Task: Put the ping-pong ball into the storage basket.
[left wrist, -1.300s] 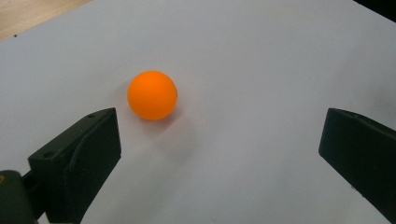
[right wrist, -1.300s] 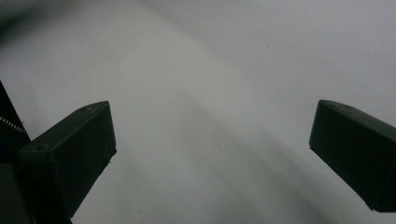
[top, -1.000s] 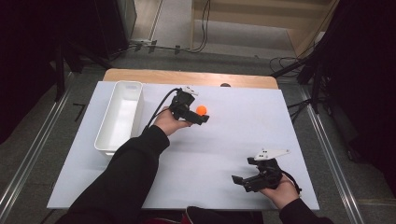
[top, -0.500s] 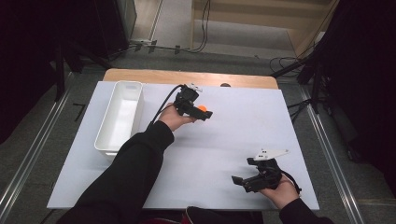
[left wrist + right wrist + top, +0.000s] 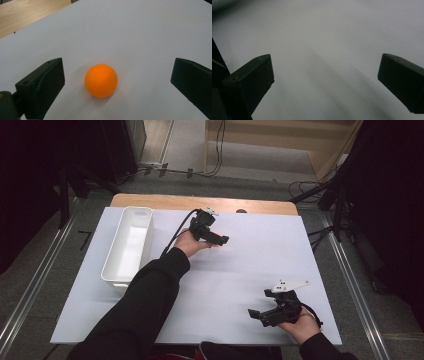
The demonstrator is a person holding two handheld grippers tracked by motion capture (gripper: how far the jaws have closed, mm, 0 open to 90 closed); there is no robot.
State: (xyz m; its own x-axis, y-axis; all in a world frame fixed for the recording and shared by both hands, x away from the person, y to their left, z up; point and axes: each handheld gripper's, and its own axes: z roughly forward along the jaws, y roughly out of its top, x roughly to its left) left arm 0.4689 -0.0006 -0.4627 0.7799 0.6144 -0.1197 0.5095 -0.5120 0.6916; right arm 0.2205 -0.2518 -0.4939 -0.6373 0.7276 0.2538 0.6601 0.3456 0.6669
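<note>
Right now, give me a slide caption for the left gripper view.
Open left claw straddling an orange ball on the white table, not touching it.

A long white rectangular plastic tray (image 5: 127, 245) sits on the left of a white-topped table (image 5: 260, 265), a strip of light wooden board (image 5: 200, 202) showing along the far edge.

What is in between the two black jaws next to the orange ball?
Just the orange ball on the white table, between the open left hand-held gripper's jaws, touching neither, in the left gripper view.
</note>
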